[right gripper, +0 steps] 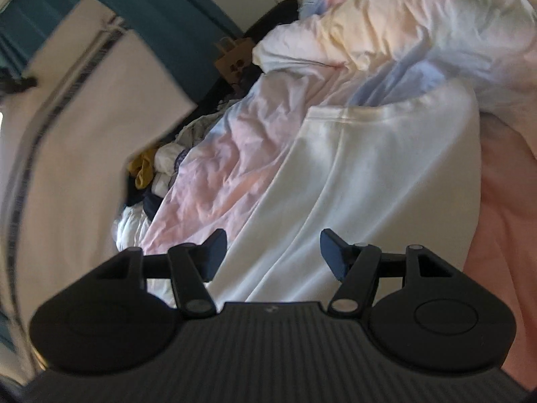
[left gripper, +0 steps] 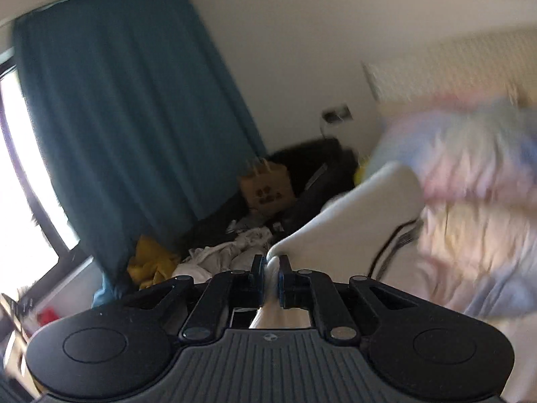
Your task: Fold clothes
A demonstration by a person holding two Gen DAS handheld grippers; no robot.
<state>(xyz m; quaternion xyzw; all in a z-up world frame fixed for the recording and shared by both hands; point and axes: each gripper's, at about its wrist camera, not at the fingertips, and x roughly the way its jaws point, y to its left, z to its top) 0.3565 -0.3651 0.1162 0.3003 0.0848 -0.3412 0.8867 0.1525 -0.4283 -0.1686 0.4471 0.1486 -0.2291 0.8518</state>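
Both wrist cams look fwd, slightly down; shared: teal curtain (left gripper: 127,117), paper bag (right gripper: 235,57), duvet (right gripper: 235,154)

**Two matching black handheld grippers**

The left gripper (left gripper: 271,270) has a ribbed dark grey body with a small pale emblem at its 12 o'clock edge. Rounded black lobes with a raised circle sit at 9 and 3 o'clock. Black linkage arms run forward, pinned with silver round rivets. Its fingers (left gripper: 257,268) are black with blue pads. The right gripper (right gripper: 272,252) is built the same: ribbed grey body, black lobes, silver rivets, dark blue fingers (right gripper: 214,252).
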